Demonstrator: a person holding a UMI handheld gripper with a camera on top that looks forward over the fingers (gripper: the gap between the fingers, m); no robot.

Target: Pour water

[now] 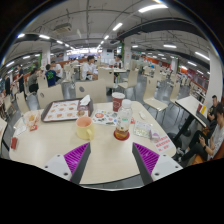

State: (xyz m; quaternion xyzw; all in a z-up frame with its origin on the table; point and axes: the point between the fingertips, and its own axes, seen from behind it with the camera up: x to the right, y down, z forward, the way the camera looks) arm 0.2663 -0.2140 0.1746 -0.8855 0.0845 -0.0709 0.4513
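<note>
My gripper is open and empty, its purple pads spread wide over the near part of a pale round table. Just beyond the fingers stand two clear cups. The left cup holds orange liquid. The right cup has a little orange at its bottom. A red cup stands farther back, behind the right cup. Neither finger touches anything.
A tray with small items lies at the table's far left. Another cup stands at the left edge. Papers lie to the right of the cups. Chairs, other tables and several people, one seated at the right, surround the table.
</note>
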